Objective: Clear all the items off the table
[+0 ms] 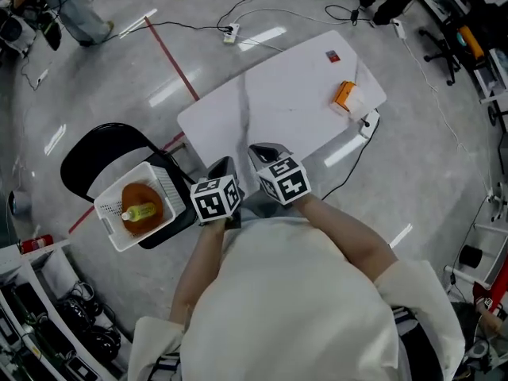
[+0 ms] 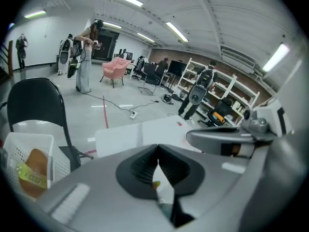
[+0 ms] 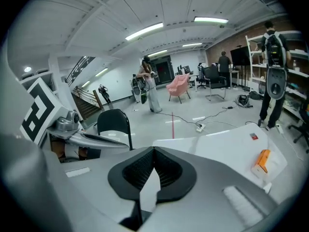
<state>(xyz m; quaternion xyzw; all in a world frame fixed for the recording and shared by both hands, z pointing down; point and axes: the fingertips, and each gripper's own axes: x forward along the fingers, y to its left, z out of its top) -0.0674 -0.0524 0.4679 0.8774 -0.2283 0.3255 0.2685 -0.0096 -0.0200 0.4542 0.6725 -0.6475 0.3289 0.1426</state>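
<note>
A white table (image 1: 278, 101) carries an orange box (image 1: 344, 95) on a clear packet near its right end, and a small red item (image 1: 332, 55) at the far edge. Both grippers hover side by side over the table's near edge. My left gripper (image 1: 223, 166) is shut with nothing between its jaws (image 2: 158, 151). My right gripper (image 1: 266, 151) is likewise shut and empty (image 3: 154, 151). In the right gripper view the orange box (image 3: 263, 161) lies to the right, well ahead of the jaws. The left gripper view shows the right gripper covering most of the box.
A white basket (image 1: 107, 205) stands on a black chair (image 1: 95, 145) left of the table, holding an orange object and a yellow-green bottle (image 1: 140, 212). Cables and a power strip (image 1: 231, 32) lie on the floor. People stand far off by shelves and chairs.
</note>
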